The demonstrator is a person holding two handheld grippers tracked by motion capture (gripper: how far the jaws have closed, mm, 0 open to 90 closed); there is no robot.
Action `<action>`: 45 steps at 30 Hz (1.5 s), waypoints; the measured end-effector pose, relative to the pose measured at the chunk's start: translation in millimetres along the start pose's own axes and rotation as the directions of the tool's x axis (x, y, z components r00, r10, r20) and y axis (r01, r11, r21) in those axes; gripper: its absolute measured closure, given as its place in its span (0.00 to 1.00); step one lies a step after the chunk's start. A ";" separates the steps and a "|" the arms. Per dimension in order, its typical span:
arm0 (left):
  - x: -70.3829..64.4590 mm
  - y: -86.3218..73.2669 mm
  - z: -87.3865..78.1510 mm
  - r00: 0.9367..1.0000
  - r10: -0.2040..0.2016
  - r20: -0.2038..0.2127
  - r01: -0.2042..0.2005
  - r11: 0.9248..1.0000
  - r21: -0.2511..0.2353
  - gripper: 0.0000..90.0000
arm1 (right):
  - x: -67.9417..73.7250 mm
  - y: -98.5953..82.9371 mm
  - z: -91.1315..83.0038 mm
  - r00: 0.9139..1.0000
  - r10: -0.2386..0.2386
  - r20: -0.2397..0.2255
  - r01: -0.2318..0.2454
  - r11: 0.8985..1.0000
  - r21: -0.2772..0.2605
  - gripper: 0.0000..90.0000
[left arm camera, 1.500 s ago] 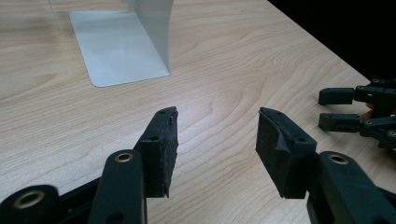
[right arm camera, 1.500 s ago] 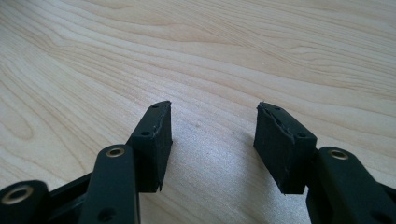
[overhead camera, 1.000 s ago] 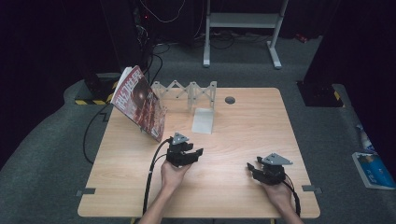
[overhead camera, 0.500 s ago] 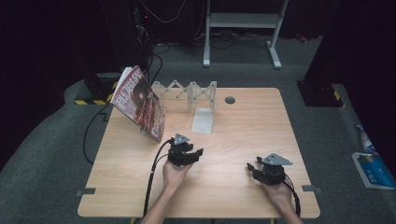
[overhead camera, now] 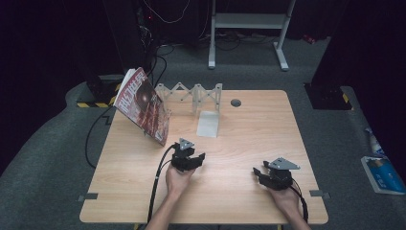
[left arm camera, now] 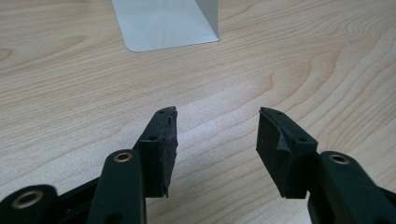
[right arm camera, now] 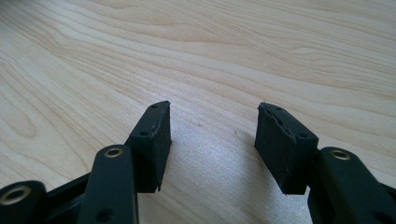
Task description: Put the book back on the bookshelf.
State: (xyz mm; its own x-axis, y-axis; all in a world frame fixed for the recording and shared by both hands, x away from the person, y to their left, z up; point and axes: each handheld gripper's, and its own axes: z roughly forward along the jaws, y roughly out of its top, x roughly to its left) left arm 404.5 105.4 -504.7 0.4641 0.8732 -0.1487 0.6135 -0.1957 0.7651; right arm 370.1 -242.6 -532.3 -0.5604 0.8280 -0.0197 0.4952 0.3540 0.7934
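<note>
Not started: left gripper [overhead camera: 200, 157] and right gripper [overhead camera: 257, 171] rest empty, jaws apart; magazine [overhead camera: 143, 104] leans untouched on rack [overhead camera: 191, 93]

Light wood table [overhead camera: 239, 187], frame centre: magazine [overhead camera: 142, 104] propped upper left, white rack [overhead camera: 191, 93] and metal bookend [overhead camera: 208, 123] top centre.

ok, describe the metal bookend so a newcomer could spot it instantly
On the wooden table, look at the far middle, just in front of the pale zigzag folding rack. The bookend is a plain L-shaped sheet beyond the left gripper, unlike the colourful magazine leaning to its left.
</note>
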 end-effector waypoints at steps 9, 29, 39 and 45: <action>2.9 -1.9 5.7 0.999 0.002 -0.035 -0.002 1.000 0.000 0.53 | 0.0 -0.1 0.0 1.000 0.000 0.000 0.000 1.000 -0.001 0.50; 7.7 -15.0 14.6 0.997 0.008 -0.075 -0.008 1.000 -0.008 0.51 | -0.2 -0.3 0.0 1.000 -0.002 -0.004 0.002 1.000 -0.001 0.49; -2.8 -24.8 16.1 0.988 0.102 -0.115 -0.107 0.993 -0.041 0.44 | -0.2 -0.4 0.1 1.000 0.001 -0.003 -0.001 1.000 -0.001 0.49; -2.9 -24.9 16.0 0.988 0.102 -0.116 -0.107 0.993 -0.042 0.44 | -0.2 -0.4 0.2 1.000 0.001 -0.003 -0.001 1.000 -0.003 0.49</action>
State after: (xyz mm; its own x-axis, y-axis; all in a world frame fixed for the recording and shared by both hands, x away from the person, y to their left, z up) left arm 398.1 100.7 -533.4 0.4470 0.8945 0.0039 0.5330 -0.2698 0.8020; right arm 370.1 -242.9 -532.8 -0.5620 0.8269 -0.0174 0.4938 0.3524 0.7949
